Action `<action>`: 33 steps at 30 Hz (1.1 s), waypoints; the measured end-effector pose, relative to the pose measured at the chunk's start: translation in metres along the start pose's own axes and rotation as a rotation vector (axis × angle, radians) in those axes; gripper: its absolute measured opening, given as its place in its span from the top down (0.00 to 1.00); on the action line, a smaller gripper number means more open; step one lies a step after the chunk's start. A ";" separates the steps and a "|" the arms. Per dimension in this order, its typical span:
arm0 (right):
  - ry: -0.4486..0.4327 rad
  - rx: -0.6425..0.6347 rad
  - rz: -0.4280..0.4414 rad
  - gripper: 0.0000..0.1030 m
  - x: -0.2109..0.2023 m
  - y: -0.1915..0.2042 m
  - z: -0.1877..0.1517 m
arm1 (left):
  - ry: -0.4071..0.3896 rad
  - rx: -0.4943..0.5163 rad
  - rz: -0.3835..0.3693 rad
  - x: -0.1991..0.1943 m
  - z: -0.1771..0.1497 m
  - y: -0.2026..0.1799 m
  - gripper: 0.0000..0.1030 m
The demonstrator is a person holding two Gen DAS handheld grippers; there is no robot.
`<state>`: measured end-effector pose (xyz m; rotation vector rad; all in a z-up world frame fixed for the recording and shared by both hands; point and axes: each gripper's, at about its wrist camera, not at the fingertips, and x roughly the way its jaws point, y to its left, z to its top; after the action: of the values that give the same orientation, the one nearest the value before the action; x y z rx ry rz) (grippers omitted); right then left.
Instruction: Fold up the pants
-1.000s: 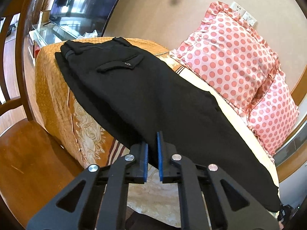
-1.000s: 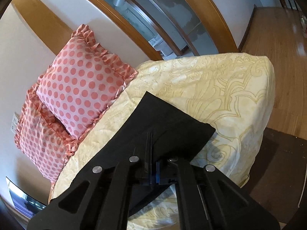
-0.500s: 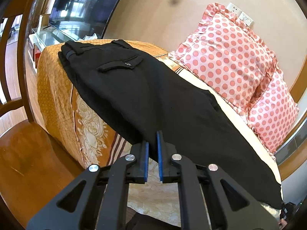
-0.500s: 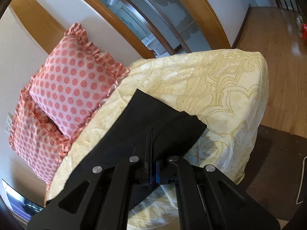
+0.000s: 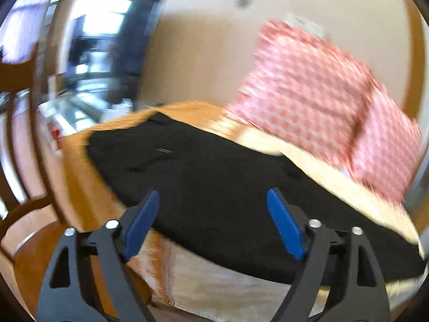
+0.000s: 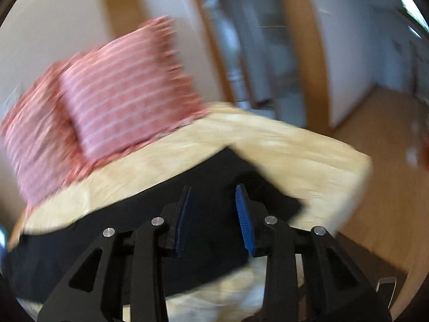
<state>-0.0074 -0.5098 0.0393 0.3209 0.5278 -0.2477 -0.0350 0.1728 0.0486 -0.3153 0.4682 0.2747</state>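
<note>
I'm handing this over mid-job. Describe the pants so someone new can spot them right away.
Find the bed with the cream patterned bedspread and two pink polka-dot pillows against the wall. In front of the pillows, lying long across the bedspread, are the plain black fabric pants. They are the only dark, unpatterned thing on the bed.

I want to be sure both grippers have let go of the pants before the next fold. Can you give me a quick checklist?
1. Left gripper jaws opening, nothing pinched: ok.
2. Right gripper jaws opening, pads off the cloth: ok.
3. Black pants lying on the bed cover, not hanging off: ok.
4. Pants flat, no wrinkles: cannot tell, pictures blurred.
5. Pink dotted pillows clear of the pants: ok.
</note>
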 end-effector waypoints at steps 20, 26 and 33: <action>0.034 -0.278 0.108 0.53 -0.008 0.098 -0.002 | 0.087 0.201 0.024 0.055 -0.024 -0.014 0.04; 0.143 -0.661 0.620 0.46 0.014 0.280 -0.010 | 0.063 0.210 0.031 0.055 -0.029 -0.016 0.02; 0.359 -0.961 0.859 0.65 0.062 0.450 -0.071 | 0.047 0.156 -0.014 0.051 -0.026 -0.008 0.02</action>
<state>0.1523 -0.0794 0.0544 -0.3706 0.7502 0.9012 0.0011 0.1656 0.0035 -0.1731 0.5308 0.2162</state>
